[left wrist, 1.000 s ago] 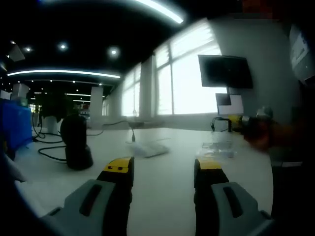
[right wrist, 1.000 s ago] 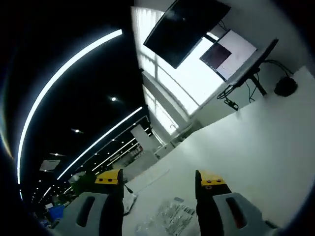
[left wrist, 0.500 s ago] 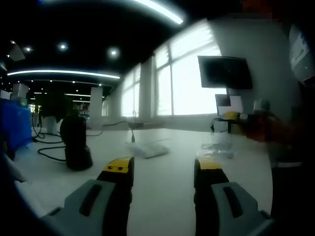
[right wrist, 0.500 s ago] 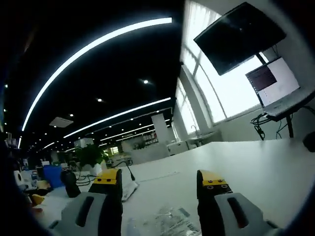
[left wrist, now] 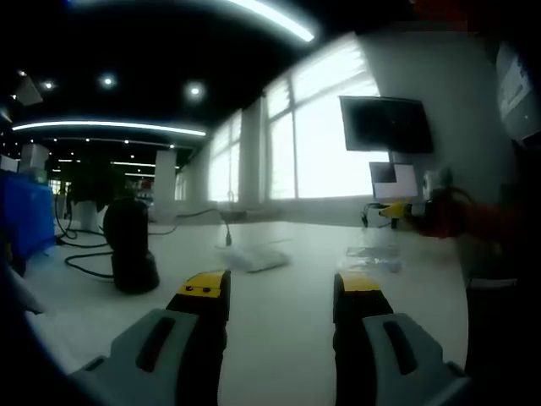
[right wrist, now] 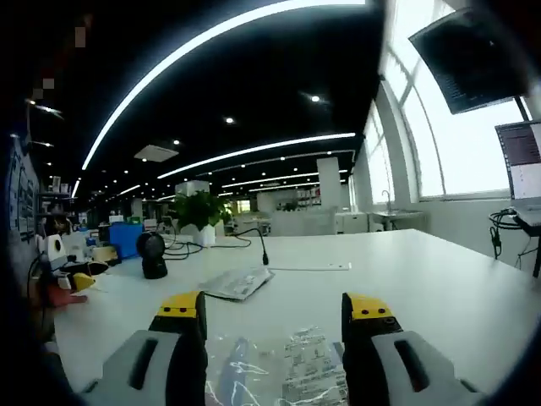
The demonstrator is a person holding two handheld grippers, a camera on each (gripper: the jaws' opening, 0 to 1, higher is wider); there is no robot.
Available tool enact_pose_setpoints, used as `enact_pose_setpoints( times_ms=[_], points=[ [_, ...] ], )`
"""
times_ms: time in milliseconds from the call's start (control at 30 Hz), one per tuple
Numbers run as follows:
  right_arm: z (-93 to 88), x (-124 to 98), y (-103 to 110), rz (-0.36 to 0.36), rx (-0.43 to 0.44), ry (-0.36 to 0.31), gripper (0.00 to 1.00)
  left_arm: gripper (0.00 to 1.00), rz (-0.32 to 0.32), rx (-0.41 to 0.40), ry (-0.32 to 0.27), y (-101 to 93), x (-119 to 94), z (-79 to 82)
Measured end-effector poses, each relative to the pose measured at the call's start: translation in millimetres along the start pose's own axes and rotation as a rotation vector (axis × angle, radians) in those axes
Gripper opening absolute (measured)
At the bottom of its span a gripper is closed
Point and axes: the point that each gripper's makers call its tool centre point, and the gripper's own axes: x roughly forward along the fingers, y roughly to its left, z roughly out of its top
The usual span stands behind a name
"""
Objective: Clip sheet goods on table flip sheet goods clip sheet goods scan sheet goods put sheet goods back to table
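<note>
**Right gripper levels out over clear sheet pack as left holds steady**

The right gripper (right wrist: 275, 317) hangs with its yellow-tipped jaws spread wide and empty, just above a clear plastic sheet pack (right wrist: 279, 372) lying flat on the white table (right wrist: 423, 288). A second ago its camera was rolled hard and aimed up at the ceiling and a wall screen; half a second ago it was partly righted; now the view sits level and looks across the table, with the pack larger and lower between the jaws. The pack is transparent and glossy, with pale printed text and crinkled highlights, and its near edge runs out of the view at the bottom.

Beyond it, in the right gripper view, a second silvery pack (right wrist: 237, 282) rests flat mid-table, with a black stand scanner (right wrist: 153, 255) farther off to the left and a thin gooseneck microphone (right wrist: 258, 245) behind it.

The left gripper (left wrist: 281, 292) stays low over the table, jaws apart and holding nothing, its view unchanged across the three moments. In that view the scanner (left wrist: 128, 245) stands at left, a pack (left wrist: 258, 255) lies ahead, and the other gripper (left wrist: 406, 210) at far right has lifted slightly since a second ago, above the clear pack (left wrist: 376, 256).
</note>
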Motion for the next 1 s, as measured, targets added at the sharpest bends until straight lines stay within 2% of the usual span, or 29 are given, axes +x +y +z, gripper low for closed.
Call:
enact_pose_setpoints(
  times_ms=[67,267,567,733,1000],
  points=[
    [-4.8,2,1,0.020,-0.048,0.026,0.58,0.41,0.000,0.001,0.001,0.2,0,-0.3],
    [-22.2,4,8,0.119,-0.051,0.100,0.61,0.41,0.002,0.002,0.004,0.5,0,-0.7],
    [-56.0,3,26,0.239,-0.163,0.220,0.62,0.41,0.006,0.006,0.013,0.7,1,-2.3],
    [-70.0,4,27,0.250,-0.202,0.258,0.63,0.41,0.007,0.007,0.014,0.5,1,-2.5],
    [-82.1,0,20,0.251,-0.148,0.297,0.62,0.41,0.003,0.004,0.012,-0.2,1,-2.0]
  ],
)
